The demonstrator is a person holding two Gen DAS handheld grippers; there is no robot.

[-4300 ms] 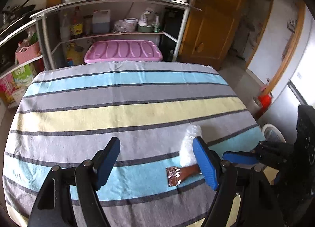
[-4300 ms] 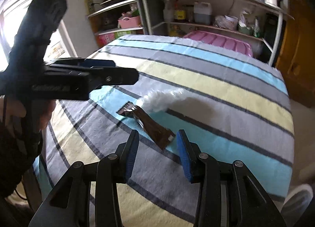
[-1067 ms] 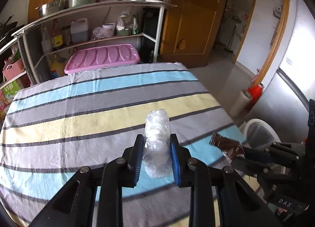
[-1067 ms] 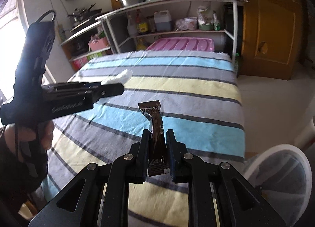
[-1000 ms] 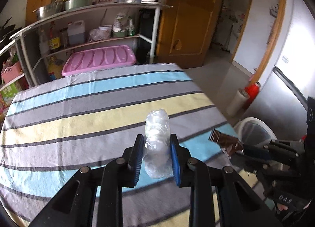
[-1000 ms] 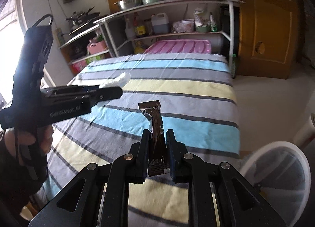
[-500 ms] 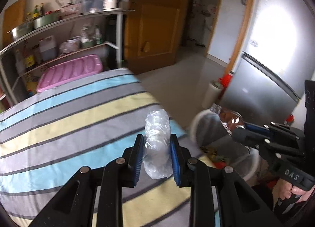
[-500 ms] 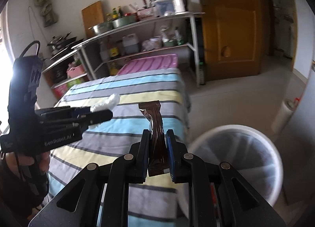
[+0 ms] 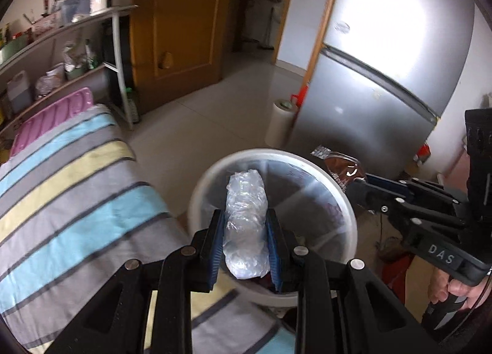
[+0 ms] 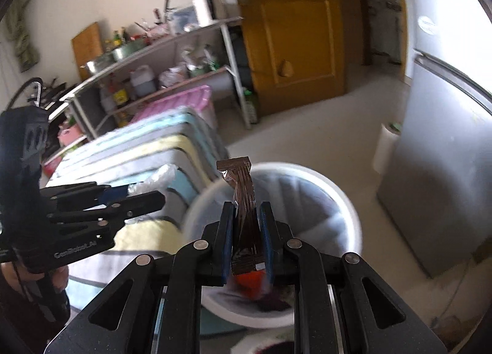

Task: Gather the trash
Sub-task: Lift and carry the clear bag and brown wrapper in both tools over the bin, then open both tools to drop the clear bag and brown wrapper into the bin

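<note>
- Your left gripper has its jaws clamped on a crumpled clear plastic wad, held upright between the blue pads
- In the left wrist view the wad sits in line with the mouth of the white trash bin, above the bin's near rim; its top reaches toward the far inside wall
- Your right gripper has its jaws pressed together on a brown snack wrapper; the wrapper stands upright, with its crimped top edge well clear of the fingertips
- Right wrist view: wrapper lines up over the bin, near the rim on the table side; red and dark scraps show at the bottom of the bin, blurred
- From the left camera, your right gripper comes in from the right side, with the wrapper held at the bin's far right rim
- From the right camera, your left gripper shows at the left, with a bit of clear plastic poking past its tips, beside the bin's left rim
- Bin stands on the floor just beside the corner of the table with the striped cloth
- Silver fridge stands behind the bin; a white roll stands upright on the floor at its foot
- Metal shelf rack and a pink lidded box stand beyond the table, a wooden door to the right of them
</note>
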